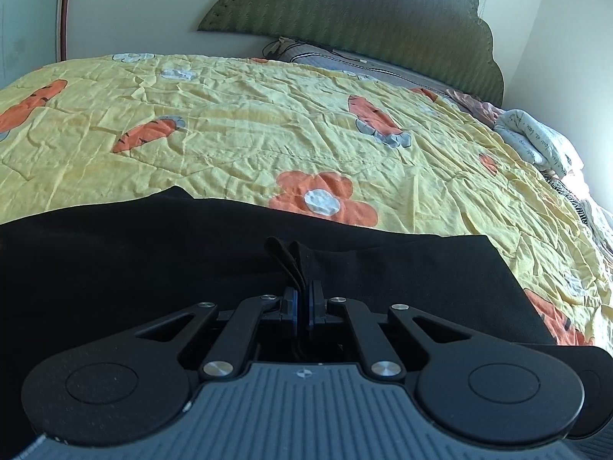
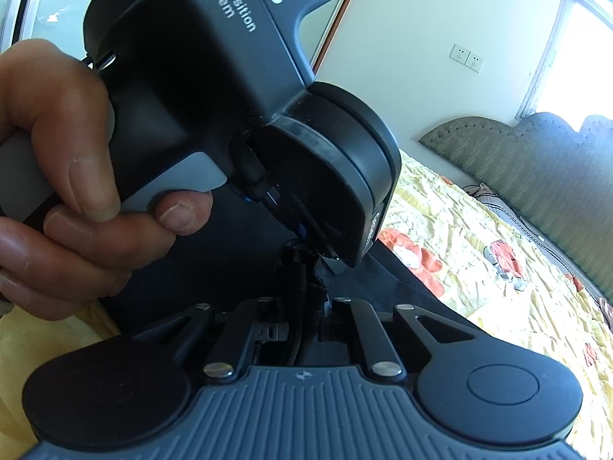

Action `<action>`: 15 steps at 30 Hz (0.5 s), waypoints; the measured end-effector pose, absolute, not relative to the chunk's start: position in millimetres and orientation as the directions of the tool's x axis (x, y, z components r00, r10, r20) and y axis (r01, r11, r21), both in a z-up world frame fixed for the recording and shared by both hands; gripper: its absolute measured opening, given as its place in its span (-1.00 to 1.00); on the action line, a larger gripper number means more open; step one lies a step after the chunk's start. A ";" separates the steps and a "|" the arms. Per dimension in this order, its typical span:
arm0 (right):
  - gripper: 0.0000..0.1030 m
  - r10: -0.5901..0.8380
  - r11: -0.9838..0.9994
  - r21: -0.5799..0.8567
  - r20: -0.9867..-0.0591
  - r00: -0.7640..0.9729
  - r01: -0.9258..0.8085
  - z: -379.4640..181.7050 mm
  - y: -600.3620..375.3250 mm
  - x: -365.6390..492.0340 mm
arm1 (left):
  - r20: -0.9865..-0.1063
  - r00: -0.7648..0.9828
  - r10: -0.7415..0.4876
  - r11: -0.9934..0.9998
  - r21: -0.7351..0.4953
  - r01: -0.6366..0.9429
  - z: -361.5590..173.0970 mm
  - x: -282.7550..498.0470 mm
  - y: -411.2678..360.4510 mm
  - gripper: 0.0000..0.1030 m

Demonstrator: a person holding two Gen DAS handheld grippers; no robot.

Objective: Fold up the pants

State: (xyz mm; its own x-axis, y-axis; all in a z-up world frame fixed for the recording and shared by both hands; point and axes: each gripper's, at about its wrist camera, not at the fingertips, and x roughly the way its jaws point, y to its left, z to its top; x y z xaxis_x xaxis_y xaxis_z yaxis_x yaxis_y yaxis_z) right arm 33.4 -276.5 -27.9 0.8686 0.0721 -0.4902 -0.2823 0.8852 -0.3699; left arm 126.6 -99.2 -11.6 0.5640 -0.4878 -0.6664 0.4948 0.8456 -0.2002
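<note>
Left tool clamped on a bunched edge of the black pants; right tool pinching the same dark fabric just beside it. Pants spread crosswise on the yellow quilt, straight ahead of both tools, bed beyond.

One pair of black pants lies on one bed, which has one yellow quilt and one green headboard. There are two tools: the left tool and the right tool. One hand shows, on the left tool. The wall carries two sockets. One rolled white cloth lies at the bed's edge.
</note>
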 end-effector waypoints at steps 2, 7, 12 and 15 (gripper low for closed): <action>-0.83 0.071 0.886 -0.368 -0.492 0.867 -0.282 -24.1 -273.9 32.4 | -0.666 0.564 -0.488 0.845 -0.200 0.495 -12.0 126.5 -98.8 -0.90; -0.82 0.064 0.881 -0.378 -0.500 0.864 -0.284 -24.8 -262.9 41.3 | -0.671 0.558 -0.488 0.846 -0.206 0.492 -16.0 127.8 -97.4 -0.89; -0.82 0.059 0.882 -0.378 -0.504 0.862 -0.281 -26.2 -254.3 44.7 | -0.676 0.555 -0.486 0.846 -0.204 0.492 -17.1 128.7 -97.6 -0.86; -0.82 0.054 0.887 -0.372 -0.507 0.860 -0.275 -22.4 -250.6 44.1 | -0.676 0.559 -0.480 0.852 -0.209 0.480 -15.5 130.1 -95.2 -0.71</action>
State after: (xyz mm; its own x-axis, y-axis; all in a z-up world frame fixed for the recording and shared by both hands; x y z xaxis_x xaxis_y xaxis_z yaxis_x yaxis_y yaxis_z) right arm 44.1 -250.6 -22.4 0.8601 0.0540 -0.5072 -0.2748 0.8867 -0.3717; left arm 130.1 -95.2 -15.5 0.5587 -0.4802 -0.6762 0.4797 0.8522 -0.2088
